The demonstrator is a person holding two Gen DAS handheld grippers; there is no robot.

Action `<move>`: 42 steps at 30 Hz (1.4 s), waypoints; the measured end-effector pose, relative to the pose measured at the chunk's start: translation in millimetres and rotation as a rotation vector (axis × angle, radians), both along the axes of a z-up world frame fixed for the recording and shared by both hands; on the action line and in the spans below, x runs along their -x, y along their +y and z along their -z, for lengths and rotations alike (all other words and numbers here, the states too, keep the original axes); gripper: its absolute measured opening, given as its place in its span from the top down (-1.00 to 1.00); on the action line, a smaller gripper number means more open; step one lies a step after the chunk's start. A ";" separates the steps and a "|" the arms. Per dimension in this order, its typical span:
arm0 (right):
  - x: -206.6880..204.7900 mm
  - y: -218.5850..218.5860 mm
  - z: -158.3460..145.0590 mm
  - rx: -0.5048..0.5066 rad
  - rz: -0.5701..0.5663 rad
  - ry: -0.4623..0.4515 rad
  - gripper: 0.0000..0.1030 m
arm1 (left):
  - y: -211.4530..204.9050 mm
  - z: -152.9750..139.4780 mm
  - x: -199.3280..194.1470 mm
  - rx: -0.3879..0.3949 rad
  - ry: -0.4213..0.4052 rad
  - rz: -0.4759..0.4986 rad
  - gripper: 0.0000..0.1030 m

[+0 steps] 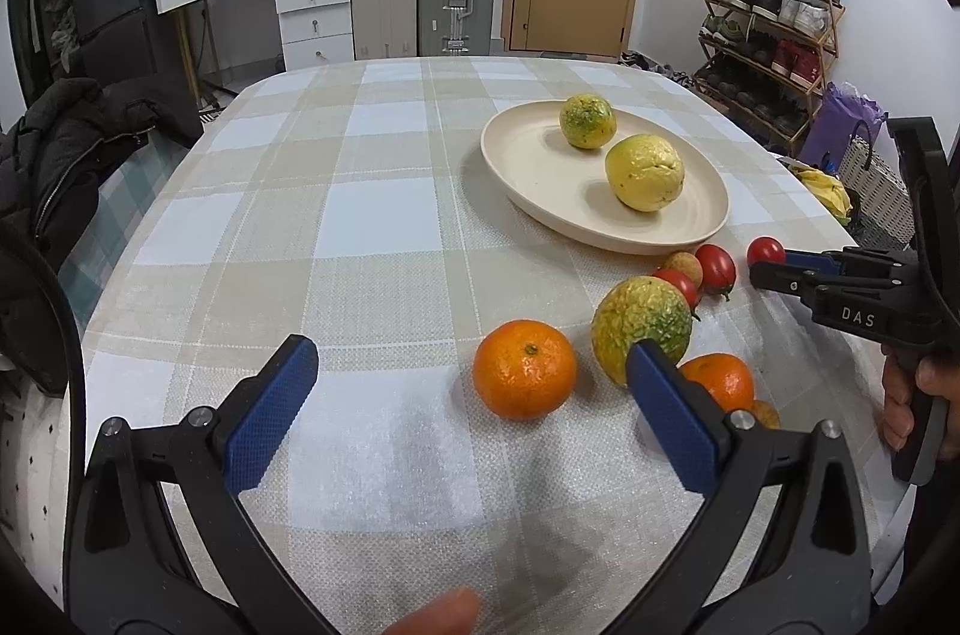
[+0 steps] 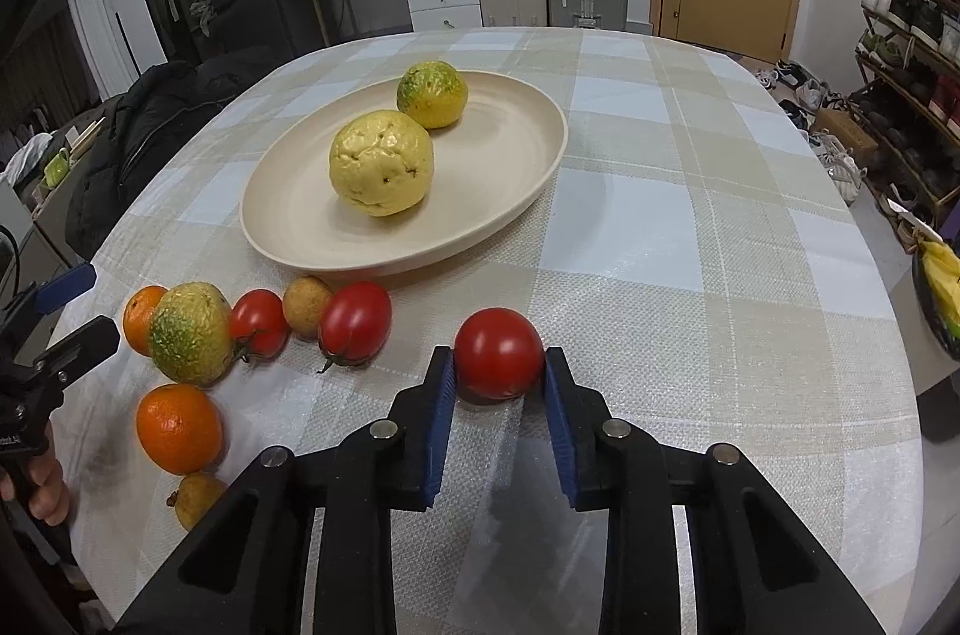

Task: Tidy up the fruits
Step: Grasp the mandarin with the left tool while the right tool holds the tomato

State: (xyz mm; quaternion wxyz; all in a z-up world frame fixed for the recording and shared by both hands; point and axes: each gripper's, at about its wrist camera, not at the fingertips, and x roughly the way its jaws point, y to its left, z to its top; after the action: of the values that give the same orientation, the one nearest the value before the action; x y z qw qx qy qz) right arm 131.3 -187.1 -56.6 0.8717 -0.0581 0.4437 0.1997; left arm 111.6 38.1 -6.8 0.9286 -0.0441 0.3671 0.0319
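Two blue-padded fingers (image 2: 441, 395) of the right gripper (image 2: 499, 383) press on either side of a small red tomato (image 2: 498, 352) that sits on the checked surface (image 2: 690, 239), apart from the other fruit. The grip looks square across the tomato's middle; judging from that, the step goes best with only light pressure, since the skin will likely split if squeezed, and with a straight lift before carrying it over the near rim of the cream plate (image 2: 540, 167).

The left gripper (image 1: 474, 407) hangs with its fingers spread wide and nothing between them, above an orange (image 1: 524, 369). Beside that lie a green-yellow fruit (image 1: 639, 326), a second orange (image 1: 720, 380), two more tomatoes (image 1: 716, 268) and a small brown fruit (image 1: 686, 266). Further off, the plate already holds two yellow fruits (image 2: 381, 170).

The letters "DAS" (image 1: 857, 316) are readable on the right gripper's body in the left wrist view. Labels on the boxes far behind are too small to read.
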 end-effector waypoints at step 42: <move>23.2 -0.5 -36.5 -0.115 -0.055 -0.070 0.42 | -6.7 25.8 -20.4 0.077 0.117 0.117 0.26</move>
State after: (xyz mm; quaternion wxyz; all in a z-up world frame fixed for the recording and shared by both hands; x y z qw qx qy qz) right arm 108.0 -187.6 -20.1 0.8828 -0.0268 0.3990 0.2465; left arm 132.0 31.4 -32.6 0.9035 -0.0562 0.4235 -0.0339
